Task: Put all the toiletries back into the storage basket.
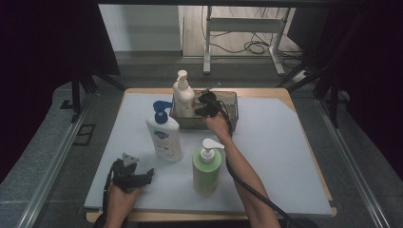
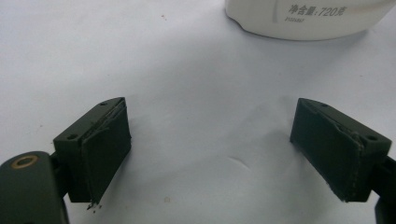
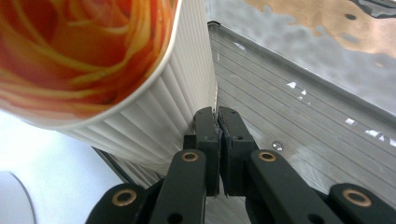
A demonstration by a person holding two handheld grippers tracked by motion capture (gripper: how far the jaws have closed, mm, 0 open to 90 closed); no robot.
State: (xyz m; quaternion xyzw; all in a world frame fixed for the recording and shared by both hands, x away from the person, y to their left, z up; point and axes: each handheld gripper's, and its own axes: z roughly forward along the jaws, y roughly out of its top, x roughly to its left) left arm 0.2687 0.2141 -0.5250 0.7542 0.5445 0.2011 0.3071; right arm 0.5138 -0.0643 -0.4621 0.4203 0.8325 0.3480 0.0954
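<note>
Right gripper view shows your right tongs [image 3: 218,114] pressed shut, empty, beside the ribbed white pump bottle [image 3: 154,107] standing in the clear plastic bin [image 3: 299,102], perhaps nudging it. Your left tongs [image 2: 210,154] rest wide open on the table [image 2: 187,70], waiting.

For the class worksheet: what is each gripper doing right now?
Left gripper: open, holding nothing.
Right gripper: shut, empty, beside the ribbed bottle.

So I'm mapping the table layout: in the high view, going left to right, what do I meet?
Left gripper → white bottle with blue pump → green pump bottle → the far right end of the metal tray.
</note>
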